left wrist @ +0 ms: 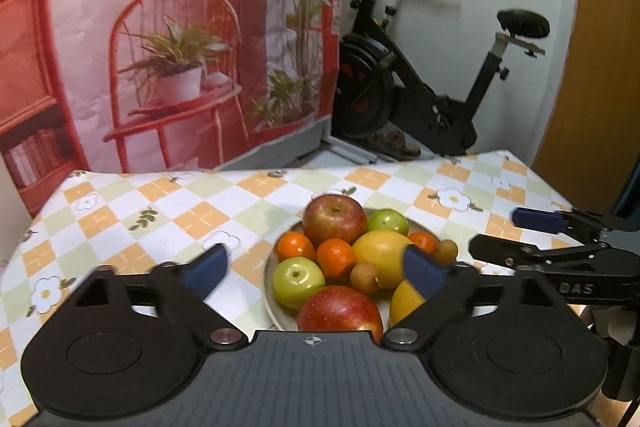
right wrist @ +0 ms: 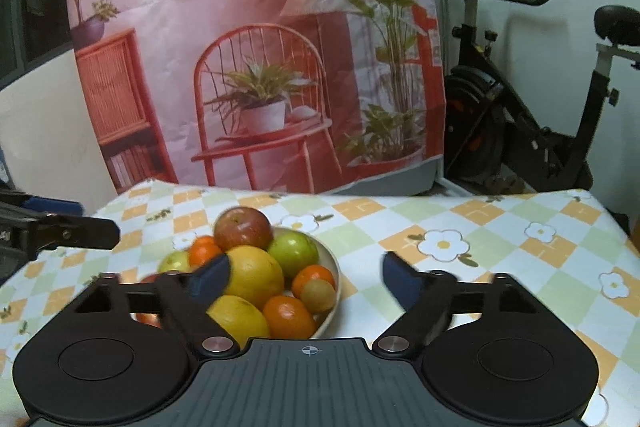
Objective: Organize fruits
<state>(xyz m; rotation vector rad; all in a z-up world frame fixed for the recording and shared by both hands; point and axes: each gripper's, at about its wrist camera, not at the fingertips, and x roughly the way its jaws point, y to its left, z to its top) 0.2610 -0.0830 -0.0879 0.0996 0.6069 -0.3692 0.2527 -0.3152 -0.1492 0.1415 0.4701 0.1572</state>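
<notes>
Checkered tabletop (left wrist: 168,211) across mid frame, plate (left wrist: 271,301) of fruit centre-low in left wrist view, lower left in right wrist view, my left gripper (left wrist: 316,269) jaws wide & empty over plate, my right gripper (right wrist: 306,277) also wide, nothing held.
</notes>
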